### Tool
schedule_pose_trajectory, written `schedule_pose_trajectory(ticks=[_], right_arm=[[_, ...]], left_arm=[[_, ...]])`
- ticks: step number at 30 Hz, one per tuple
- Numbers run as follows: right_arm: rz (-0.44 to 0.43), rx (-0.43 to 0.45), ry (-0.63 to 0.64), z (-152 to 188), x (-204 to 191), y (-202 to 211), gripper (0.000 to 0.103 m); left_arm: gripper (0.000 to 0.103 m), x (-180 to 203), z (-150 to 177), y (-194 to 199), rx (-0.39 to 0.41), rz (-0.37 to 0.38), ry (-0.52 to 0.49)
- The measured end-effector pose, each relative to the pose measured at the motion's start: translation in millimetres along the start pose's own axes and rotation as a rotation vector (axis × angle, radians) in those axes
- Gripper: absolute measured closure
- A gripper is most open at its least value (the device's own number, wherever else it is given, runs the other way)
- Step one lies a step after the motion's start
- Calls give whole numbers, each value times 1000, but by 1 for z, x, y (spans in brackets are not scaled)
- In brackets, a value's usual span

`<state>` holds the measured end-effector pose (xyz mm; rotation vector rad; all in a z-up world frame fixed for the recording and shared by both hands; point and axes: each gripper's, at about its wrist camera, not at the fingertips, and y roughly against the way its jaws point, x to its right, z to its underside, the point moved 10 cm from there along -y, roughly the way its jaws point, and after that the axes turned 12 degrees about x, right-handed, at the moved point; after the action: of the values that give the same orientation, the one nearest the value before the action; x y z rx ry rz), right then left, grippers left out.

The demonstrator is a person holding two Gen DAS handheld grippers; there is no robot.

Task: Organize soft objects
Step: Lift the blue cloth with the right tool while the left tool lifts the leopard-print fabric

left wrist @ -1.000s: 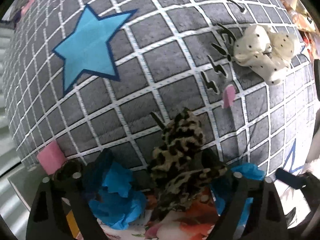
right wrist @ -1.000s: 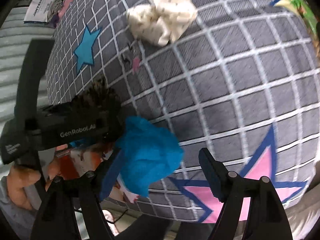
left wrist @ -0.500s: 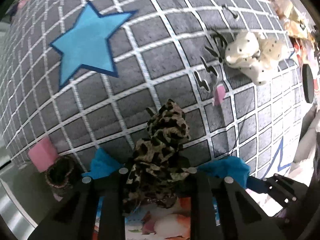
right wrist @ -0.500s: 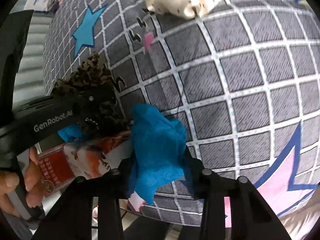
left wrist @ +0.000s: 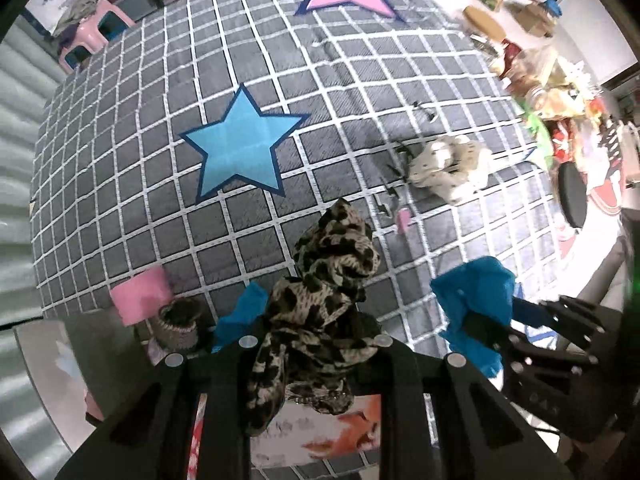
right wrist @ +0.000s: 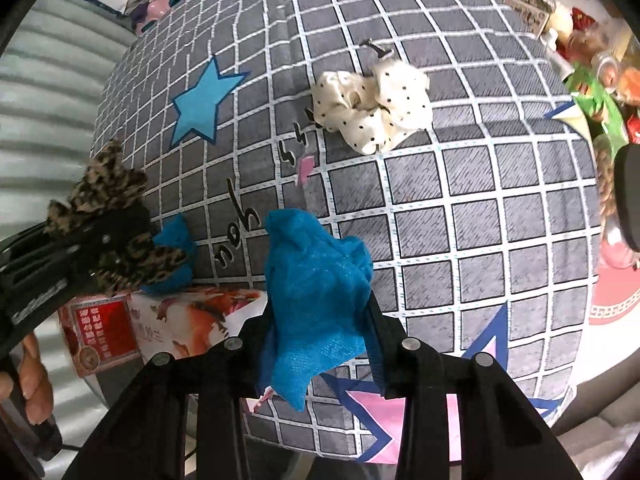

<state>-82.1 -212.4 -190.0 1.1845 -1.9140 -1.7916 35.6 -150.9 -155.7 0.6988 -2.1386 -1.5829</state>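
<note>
Leopard-print scrunchie (left wrist: 320, 312) pinched between the fingers of the left gripper (left wrist: 314, 344), bunched upward above the grey grid-patterned bedspread (left wrist: 160, 184), with its lower folds trailing down over a printed box (left wrist: 320, 436) below. Same scrunchie seen from the right wrist camera at far left, clamped in the left gripper (right wrist: 100, 240), just beside a small blue cloth piece (right wrist: 174, 256) lying at the box's top edge (right wrist: 168, 320). Blue mesh scrunchie (right wrist: 316, 308) squeezed between the fingers of the right gripper (right wrist: 316, 340), rising over the bedspread (right wrist: 480, 220) near its front edge; also visible from the left wrist camera, held in the right gripper (left wrist: 476, 320) at right. Cream polka-dot scrunchie (right wrist: 372, 104) lying loose on the bedspread, well apart from both grippers, beside some black lettering and a small pink mark (right wrist: 306, 168). Blue star print (left wrist: 240, 148) toward the left side of the cover. Pink roll (left wrist: 140, 300) and a brown knitted item (left wrist: 178, 320) near the bedspread's left front corner, touching or nearly so.
</note>
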Motion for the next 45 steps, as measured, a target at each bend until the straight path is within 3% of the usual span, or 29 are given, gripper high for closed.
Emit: schedule_pose_trajectory(ticks=[9,23,34,45], right_arm=[[20,20,29,6,-13,17,64],[42,41,83,44,-49,44,64],[26,23,183,87,-106,48,64],[-5,-7,283,122,-160,43,64]], left_arm=[[79,23,38,22,38,71,-50],[79,23,103,55,47,129,-113],[79,-2,159,81,56,144,-136],[79,-52,194,103,86,107,-52]])
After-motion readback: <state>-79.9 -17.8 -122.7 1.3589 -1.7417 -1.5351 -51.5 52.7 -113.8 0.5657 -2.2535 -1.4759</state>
